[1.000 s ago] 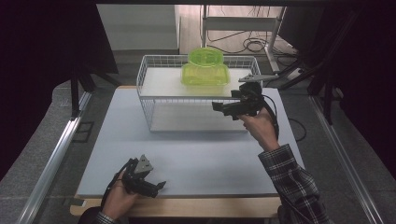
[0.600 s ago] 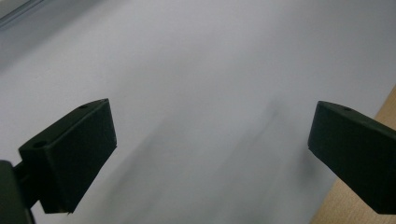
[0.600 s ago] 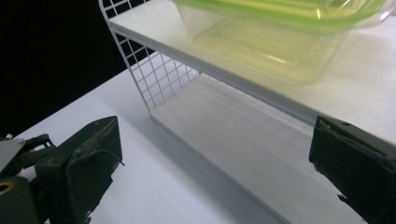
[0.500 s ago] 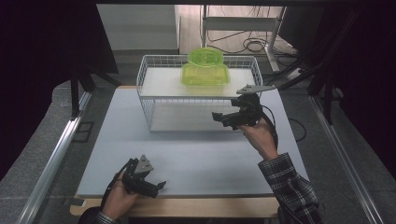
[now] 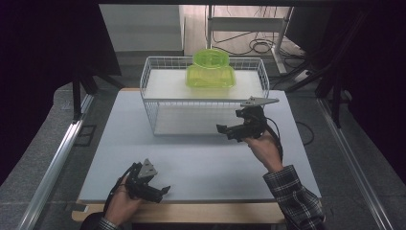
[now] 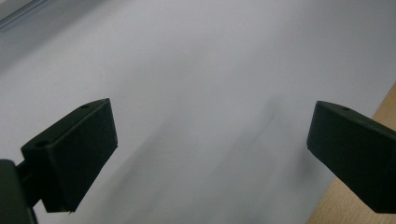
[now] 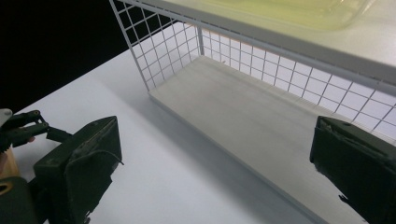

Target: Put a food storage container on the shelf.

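Both grippers' fingers spread wide, apparently empty: left gripper [image 5: 165, 190], right gripper [image 5: 221, 129].

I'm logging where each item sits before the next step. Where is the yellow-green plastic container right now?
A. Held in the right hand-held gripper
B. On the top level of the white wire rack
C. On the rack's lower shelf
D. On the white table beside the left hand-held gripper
B: the yellow-green container rests on the upper level of the white wire rack, while the right hand-held gripper is open and empty in front of the rack.
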`<act>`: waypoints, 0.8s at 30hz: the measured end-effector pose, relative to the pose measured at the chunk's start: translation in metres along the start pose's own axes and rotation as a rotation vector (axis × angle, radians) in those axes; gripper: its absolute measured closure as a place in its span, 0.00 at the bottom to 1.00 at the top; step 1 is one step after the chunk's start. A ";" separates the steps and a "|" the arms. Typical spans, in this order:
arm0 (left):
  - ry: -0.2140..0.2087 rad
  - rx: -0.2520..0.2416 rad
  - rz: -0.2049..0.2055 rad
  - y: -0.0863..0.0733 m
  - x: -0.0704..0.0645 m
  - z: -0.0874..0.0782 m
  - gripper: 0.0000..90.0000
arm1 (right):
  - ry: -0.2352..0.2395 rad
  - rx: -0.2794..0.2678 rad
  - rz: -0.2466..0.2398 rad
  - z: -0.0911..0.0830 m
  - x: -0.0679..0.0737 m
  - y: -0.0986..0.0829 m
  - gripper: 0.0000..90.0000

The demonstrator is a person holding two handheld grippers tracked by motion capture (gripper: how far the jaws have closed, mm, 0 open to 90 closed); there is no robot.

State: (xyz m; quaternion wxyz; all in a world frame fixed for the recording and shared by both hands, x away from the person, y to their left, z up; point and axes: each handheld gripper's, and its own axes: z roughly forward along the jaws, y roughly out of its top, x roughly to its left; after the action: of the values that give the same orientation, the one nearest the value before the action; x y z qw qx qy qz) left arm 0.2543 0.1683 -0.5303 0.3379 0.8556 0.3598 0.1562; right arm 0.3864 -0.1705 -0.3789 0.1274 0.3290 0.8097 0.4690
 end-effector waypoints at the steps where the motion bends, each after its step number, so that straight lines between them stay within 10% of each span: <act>1: 0.000 0.000 -0.003 0.000 0.000 0.000 0.02 | -0.002 0.001 -0.002 0.000 0.000 -0.001 0.03; 24: -0.008 -0.005 -0.010 0.000 -0.001 0.000 0.03 | -0.046 0.037 -0.008 0.007 0.000 -0.049 0.00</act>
State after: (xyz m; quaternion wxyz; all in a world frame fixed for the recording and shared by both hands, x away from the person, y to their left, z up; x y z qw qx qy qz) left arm 0.2540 0.1678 -0.5300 0.3420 0.8536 0.3624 0.1520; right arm 0.3696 -0.1831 -0.4238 0.1416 0.3389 0.8164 0.4457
